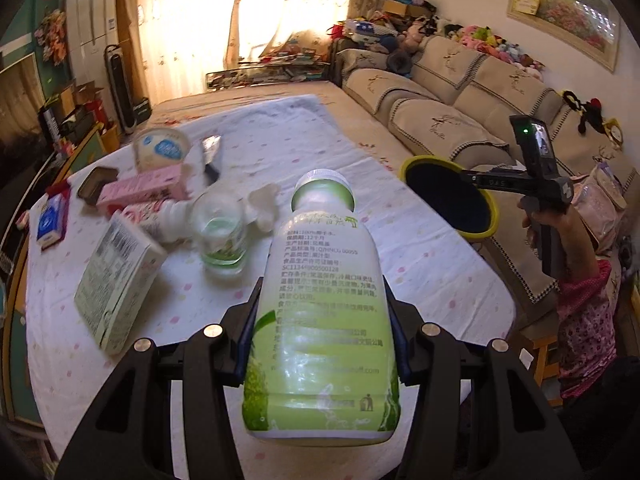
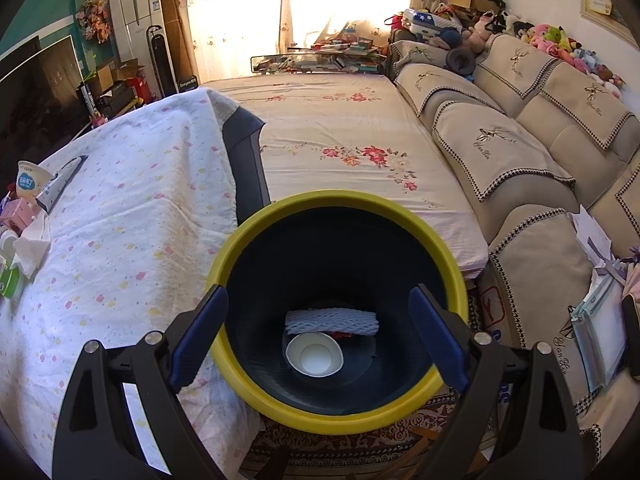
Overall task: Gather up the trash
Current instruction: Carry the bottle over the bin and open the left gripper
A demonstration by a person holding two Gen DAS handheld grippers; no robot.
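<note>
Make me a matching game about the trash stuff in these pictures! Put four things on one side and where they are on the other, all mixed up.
Things:
1. green and white bottle
2. paper cup
3. clear glass
4. white foam net

Places:
A. standing on the table by the boxes
B. held between the left gripper fingers
C. at the bottom of the yellow-rimmed bin, nearer the camera
D. at the bottom of the bin, behind the cup

Pairs: 1-B, 2-C, 3-A, 4-D
</note>
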